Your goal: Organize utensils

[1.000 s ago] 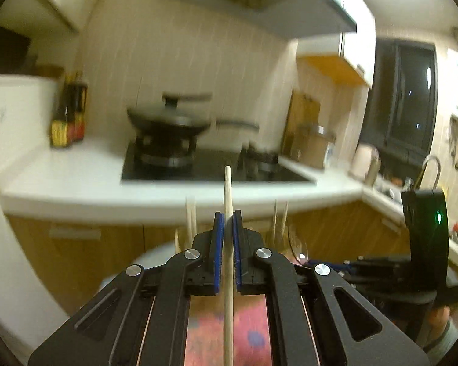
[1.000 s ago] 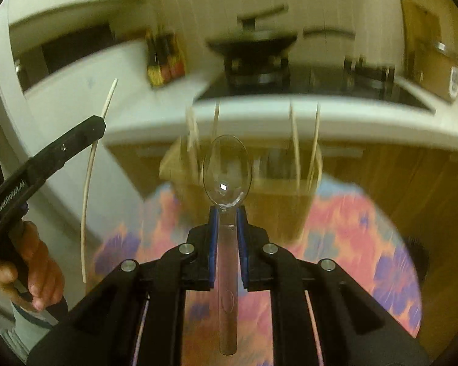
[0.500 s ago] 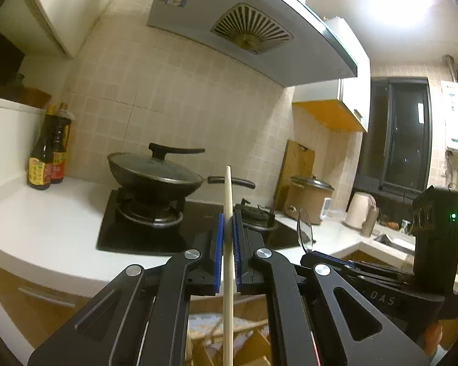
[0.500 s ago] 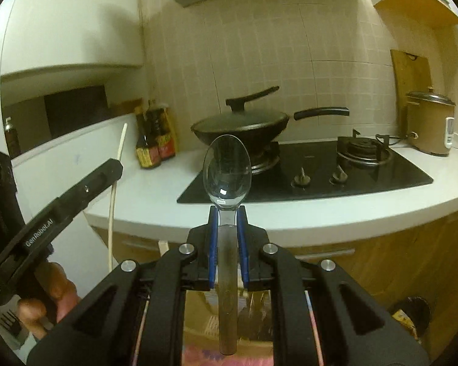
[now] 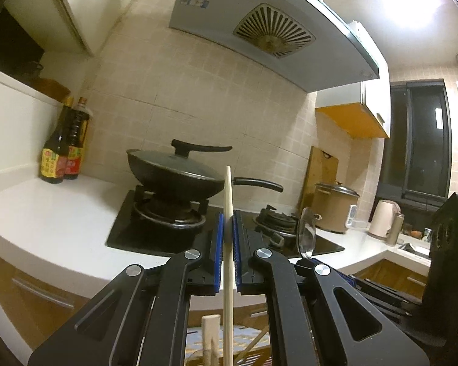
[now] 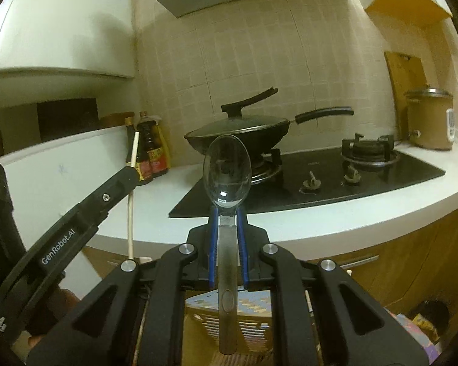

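Left wrist view: we are holding our left tool [image 5: 227,238] clamped on a single wooden chopstick [image 5: 228,262], its blue pads pressing the stick from both sides. The chopstick is standing nearly upright, running from above the fingertips down past the bottom of the frame. Gripped around mid-length like this, it is probably staying steady and ready to drop tip-first into a slot.

Our right tool [image 6: 227,222] is closed on the handle of a clear plastic spoon [image 6: 227,170], bowl up and facing the camera, the handle hanging straight down between the pads. Holding it by the neck just under the bowl is keeping the long handle free, which we judge suits lowering it into a holder.

Both tools are raised side by side, close together, in front of the white kitchen surface [image 5: 45,213]; each is showing in the other's view. Behind them a lidded wok [image 6: 241,132] is sitting on the gas hob [image 6: 366,167], with sauce bottles [image 5: 62,152] at the back left corner and a rice cooker [image 6: 429,119] to the right.

Below the tools, at the bottom edge, we are glimpsing a slotted basket [image 6: 229,326] and more wooden sticks [image 5: 210,335], likely the place where the utensils are going. Most of it is hidden by the tool bodies, so we cannot tell its compartments. Neither item is placed yet.
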A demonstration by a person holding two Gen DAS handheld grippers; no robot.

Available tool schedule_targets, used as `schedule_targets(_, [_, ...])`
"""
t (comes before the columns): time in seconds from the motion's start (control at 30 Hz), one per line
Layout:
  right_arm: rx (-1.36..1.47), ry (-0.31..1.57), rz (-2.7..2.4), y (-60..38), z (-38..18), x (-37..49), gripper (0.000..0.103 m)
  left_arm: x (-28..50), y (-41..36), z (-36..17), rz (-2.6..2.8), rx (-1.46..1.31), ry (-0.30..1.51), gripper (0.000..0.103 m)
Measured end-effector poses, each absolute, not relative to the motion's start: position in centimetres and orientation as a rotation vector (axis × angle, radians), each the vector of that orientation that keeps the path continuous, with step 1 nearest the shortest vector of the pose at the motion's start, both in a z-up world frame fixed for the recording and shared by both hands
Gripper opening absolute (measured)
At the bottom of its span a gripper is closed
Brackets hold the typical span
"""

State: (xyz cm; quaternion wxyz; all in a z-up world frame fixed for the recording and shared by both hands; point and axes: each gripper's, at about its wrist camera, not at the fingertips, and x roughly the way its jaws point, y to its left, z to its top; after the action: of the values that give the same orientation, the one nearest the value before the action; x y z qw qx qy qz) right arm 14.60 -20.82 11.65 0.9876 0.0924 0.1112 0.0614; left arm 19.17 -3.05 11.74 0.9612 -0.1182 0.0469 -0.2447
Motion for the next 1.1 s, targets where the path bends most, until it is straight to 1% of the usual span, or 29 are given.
schedule_targets(0.17, [0.168, 0.213, 0.124, -20.7, 10.6, 13.9, 0.01, 18.5, -2.5, 10.6, -0.482, -0.229, 0.094, 0.005])
schedule_targets(0.27, [0.174, 0.233, 0.144, -21.0, 10.4, 13.2, 0.012, 18.1, -2.2, 10.4, -0.49, -0.203, 0.112, 0.013])
schedule_targets(0.33, [0.167, 0.239, 0.141, -21.1, 10.3, 12.2, 0.013, 17.8, -1.7, 10.2, -0.506, -0.21, 0.14, 0.015])
schedule_targets(0.37, [0.17, 0.245, 0.149, -21.2, 10.3, 11.7, 0.014, 17.6, -1.4, 10.1, -0.514, -0.216, 0.153, 0.02])
schedule_targets(0.4, [0.173, 0.253, 0.156, -21.3, 10.3, 11.1, 0.017, 17.3, -0.9, 10.0, -0.52, -0.225, 0.169, 0.03])
schedule_targets(0.43, [0.176, 0.26, 0.161, -21.4, 10.4, 10.5, 0.019, 17.1, -0.5, 10.0, -0.521, -0.232, 0.18, 0.037])
schedule_targets(0.47, [0.178, 0.263, 0.164, -21.4, 10.4, 9.9, 0.026, 16.7, -0.2, 10.0, -0.521, -0.238, 0.19, 0.055])
schedule_targets(0.5, [0.18, 0.269, 0.167, -21.4, 10.4, 9.2, 0.035, 16.1, 0.3, 10.0, -0.521, -0.247, 0.203, 0.069])
schedule_targets(0.57, [0.188, 0.278, 0.166, -21.6, 10.4, 7.5, 0.046, 14.6, 1.5, 10.0, -0.522, -0.265, 0.214, 0.079])
schedule_targets(0.6, [0.193, 0.277, 0.162, -21.7, 10.4, 6.5, 0.046, 13.9, 1.9, 10.0, -0.523, -0.268, 0.219, 0.082])
schedule_targets(0.7, [0.193, 0.295, 0.17, -21.6, 10.0, 4.3, 0.047, 11.6, 2.8, 9.8, -0.51, -0.241, 0.223, 0.085])
schedule_targets(0.77, [0.186, 0.306, 0.162, -21.4, 9.6, 2.7, 0.05, 10.1, 3.1, 9.6, -0.494, -0.214, 0.222, 0.085])
schedule_targets(0.9, [0.183, 0.334, 0.15, -21.3, 8.5, 0.1, 0.053, 6.9, 4.1, 8.8, -0.477, -0.201, 0.239, 0.086])
schedule_targets(1.1, [0.197, 0.399, 0.136, -21.4, 6.3, -2.4, 0.054, 3.3, 4.5, 7.1, -0.486, -0.204, 0.286, 0.086])
